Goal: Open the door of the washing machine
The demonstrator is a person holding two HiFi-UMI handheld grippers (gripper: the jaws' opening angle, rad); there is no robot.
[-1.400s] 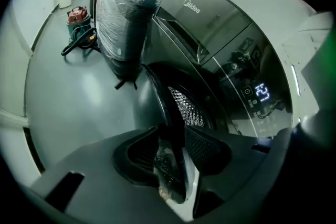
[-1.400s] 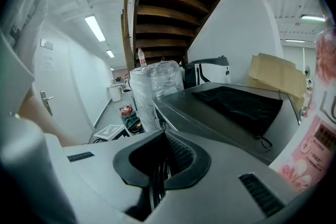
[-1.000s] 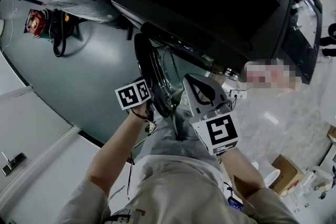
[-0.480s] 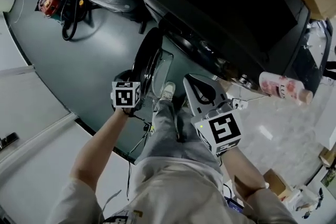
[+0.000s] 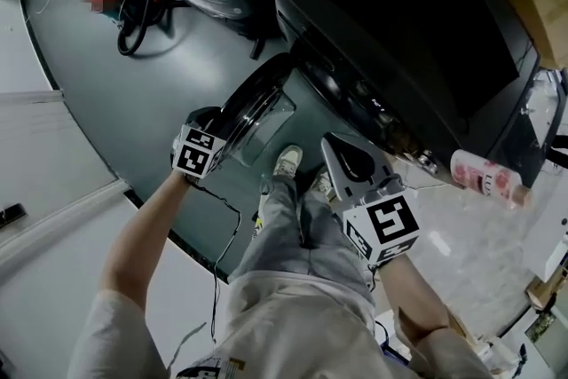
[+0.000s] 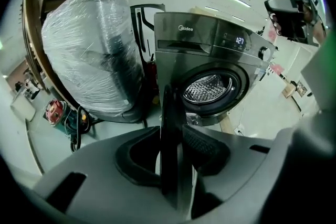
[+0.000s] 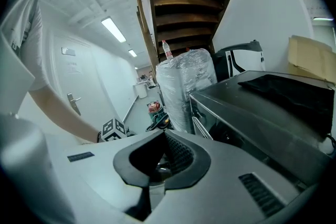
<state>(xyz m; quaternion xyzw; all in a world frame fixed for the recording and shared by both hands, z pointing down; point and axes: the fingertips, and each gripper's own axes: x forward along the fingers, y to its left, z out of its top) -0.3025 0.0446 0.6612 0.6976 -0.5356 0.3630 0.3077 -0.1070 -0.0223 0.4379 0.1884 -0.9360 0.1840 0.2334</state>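
Observation:
The dark grey washing machine (image 5: 417,22) fills the upper right of the head view. Its round glass door (image 5: 257,102) stands swung out to the left, leaving the drum opening (image 6: 207,86) uncovered in the left gripper view. My left gripper (image 5: 216,127) is at the door's outer rim. In its own view the door (image 6: 170,128) runs edge-on between the jaws, and the left gripper (image 6: 172,136) is shut on that rim. My right gripper (image 5: 331,143) hangs in front of the machine above the person's legs, touching nothing. Seen in its own view, the right gripper (image 7: 164,136) is shut and holds nothing.
A plastic-wrapped appliance (image 6: 89,55) stands left of the machine, with a red-and-green tool (image 6: 55,113) and black cables (image 5: 138,9) on the floor beside it. The person's shoes (image 5: 286,160) are below the door. A pink bottle (image 5: 484,177) lies at the right.
The door has swung further out to the left, away from the machine's front, and my left gripper went with it and rolled. The right gripper has barely shifted in the picture.

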